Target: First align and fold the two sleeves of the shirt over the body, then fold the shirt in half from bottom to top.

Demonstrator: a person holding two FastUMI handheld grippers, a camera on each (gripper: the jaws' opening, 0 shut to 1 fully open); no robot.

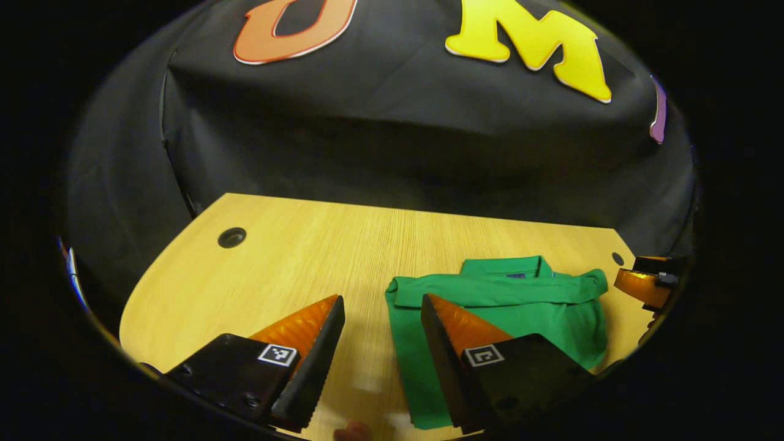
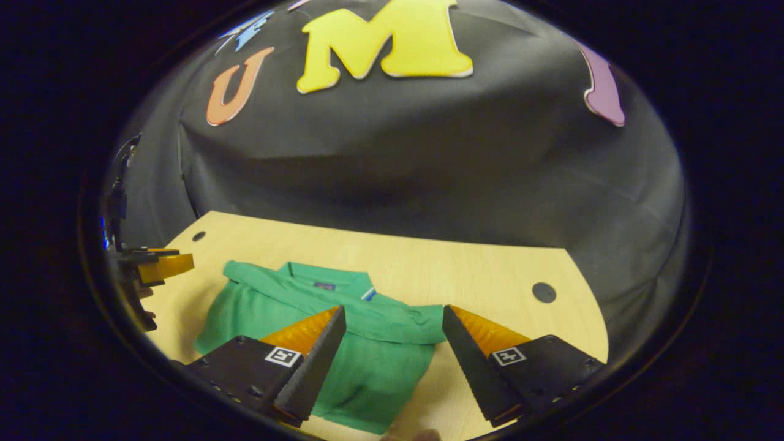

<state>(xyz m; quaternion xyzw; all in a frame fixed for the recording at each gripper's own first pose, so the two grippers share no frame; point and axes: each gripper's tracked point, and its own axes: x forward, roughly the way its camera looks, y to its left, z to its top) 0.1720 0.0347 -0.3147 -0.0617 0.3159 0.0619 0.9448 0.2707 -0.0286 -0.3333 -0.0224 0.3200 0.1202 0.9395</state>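
A green polo shirt (image 1: 520,306) lies flat on the wooden table (image 1: 294,257), collar toward the back wall, with both sleeves folded across the chest. My left gripper (image 1: 383,303) is open above the shirt's left edge, holding nothing. In the right gripper view the same shirt (image 2: 361,349) lies left of centre, and my right gripper (image 2: 395,312) hangs open over its right edge, nothing between its fingers. The right gripper (image 1: 643,285) shows at the far right of the left gripper view. The left gripper (image 2: 156,266) appears at the left of the right gripper view.
The table has a round cable hole at its far left (image 1: 231,237) and another at its far right (image 2: 543,292). Black cloth walls stand close behind the table. Bare wood lies left of the shirt (image 1: 245,294) and right of it (image 2: 520,269).
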